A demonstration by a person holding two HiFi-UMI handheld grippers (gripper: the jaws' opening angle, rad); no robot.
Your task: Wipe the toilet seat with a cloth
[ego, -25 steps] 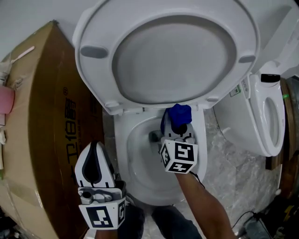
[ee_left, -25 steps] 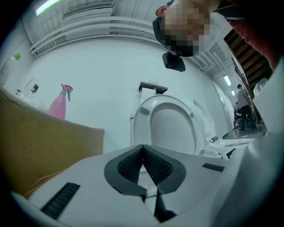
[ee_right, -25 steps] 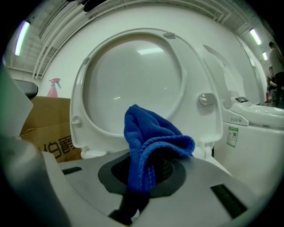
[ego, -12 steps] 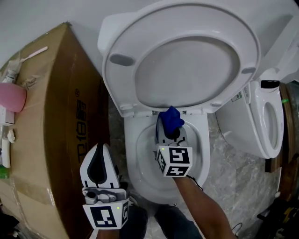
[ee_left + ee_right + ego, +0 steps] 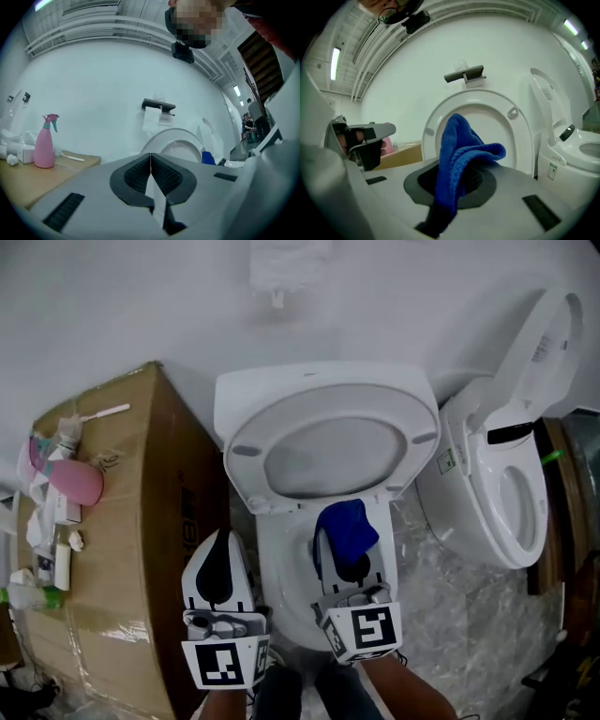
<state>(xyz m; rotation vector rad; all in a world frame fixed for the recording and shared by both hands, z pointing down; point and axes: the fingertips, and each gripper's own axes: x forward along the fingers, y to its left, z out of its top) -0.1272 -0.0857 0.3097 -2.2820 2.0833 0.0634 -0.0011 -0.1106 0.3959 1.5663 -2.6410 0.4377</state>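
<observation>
Cloth [image 5: 459,150] pinched in right claw [image 5: 457,183], bunched over its tips; raised toilet seat [image 5: 524,140] just ahead of it. Left claw [image 5: 150,176] pressed together, empty, to its left. Best: press cloth flat, sweep along the ring, no bare plastic on the seat.

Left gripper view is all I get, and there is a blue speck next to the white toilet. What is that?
Observer: A blue cloth, pinched in the fingers of the right gripper.
Operator: Is it over the toilet?
Observer: Yes. In the head view it hangs above the open bowl, in front of the raised lid.
Operator: And what does that pink bottle stand on?
Observer: A big cardboard box standing right beside the toilet.
</observation>
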